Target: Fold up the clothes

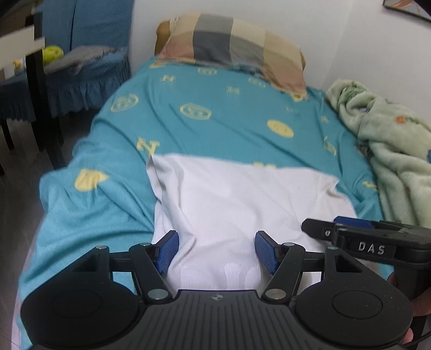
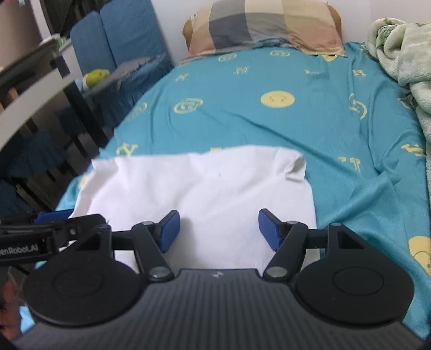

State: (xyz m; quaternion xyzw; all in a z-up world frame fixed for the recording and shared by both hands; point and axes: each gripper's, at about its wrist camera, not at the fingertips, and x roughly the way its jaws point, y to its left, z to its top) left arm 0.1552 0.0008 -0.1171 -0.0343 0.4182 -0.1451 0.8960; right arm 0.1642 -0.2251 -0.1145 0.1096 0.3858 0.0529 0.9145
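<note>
Left wrist view: left hand-held gripper (image 1: 216,251) gapes wide, holding nothing, above the white cotton garment (image 1: 237,204) lying flat on the teal patterned bedsheet (image 1: 215,121); right hand-held gripper (image 2: 218,230) likewise open, empty. Pinch both near corners evenly, carry toward twelve o'clock

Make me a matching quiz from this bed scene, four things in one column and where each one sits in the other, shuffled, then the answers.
Things:
1. pillow
2. white garment
3. green blanket
4. chair

Places:
A. beside the bed, on the left of both views
B. at the head of the bed by the wall
C. bunched along the bed's right edge
D. spread flat on the near part of the sheet

Pairs: 1-B, 2-D, 3-C, 4-A
</note>
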